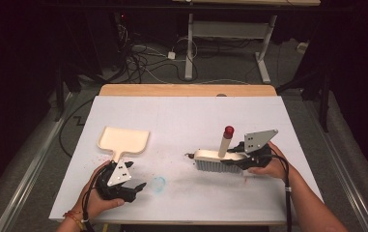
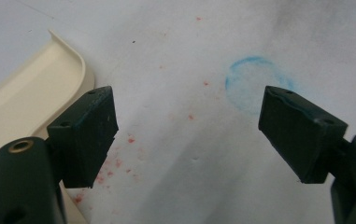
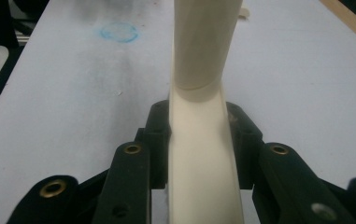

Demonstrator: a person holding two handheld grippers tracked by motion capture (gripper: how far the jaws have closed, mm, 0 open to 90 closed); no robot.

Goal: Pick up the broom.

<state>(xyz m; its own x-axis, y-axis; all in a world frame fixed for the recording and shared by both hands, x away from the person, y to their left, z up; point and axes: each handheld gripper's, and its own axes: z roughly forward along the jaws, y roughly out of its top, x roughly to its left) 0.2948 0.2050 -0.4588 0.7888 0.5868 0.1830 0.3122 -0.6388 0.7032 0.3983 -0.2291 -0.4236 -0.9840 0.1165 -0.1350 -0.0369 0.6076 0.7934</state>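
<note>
Right tongs (image 1: 237,157) are clamped on the cream brush (image 1: 219,159), right of centre in the high view, its bristles down on the white bench (image 1: 186,116) and its red-tipped handle (image 1: 226,140) sticking up. In the right gripper view the pads squeeze the brush body from both sides. Over at lower left, the left tongs (image 1: 135,186) stand wide apart with nothing between them, just beside the cream dustpan (image 1: 123,139). Red specks (image 2: 119,163) dot the bench near the dustpan's edge, and there's a blue ring (image 2: 255,84) ahead.
</note>
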